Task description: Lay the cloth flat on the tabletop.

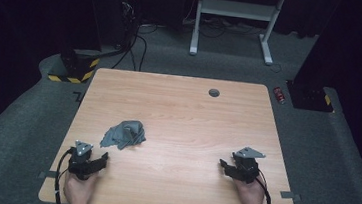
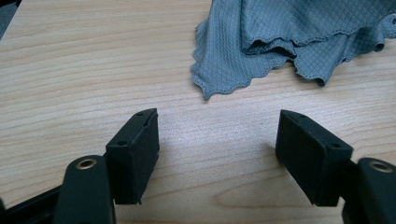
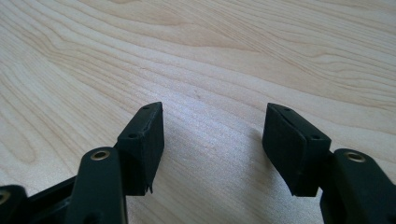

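Observation:
A crumpled grey cloth (image 1: 124, 134) lies on the wooden table (image 1: 178, 112), left of centre. In the left gripper view the grey cloth (image 2: 280, 42) has a quilted weave and scalloped edges, and sits just beyond the jaws. My left gripper (image 1: 104, 158) rests low near the table's front left, a short way in front of the cloth, open with nothing between its jaws (image 2: 217, 140). My right gripper (image 1: 223, 164) rests near the front right, open over bare wood (image 3: 212, 135), far from the cloth.
A small round grommet hole (image 1: 214, 92) sits near the table's far edge. Beyond the table stand a white desk frame (image 1: 235, 17), cables on grey carpet, a red can (image 1: 279, 95) and black stands with yellow-black striped bases (image 1: 74, 69).

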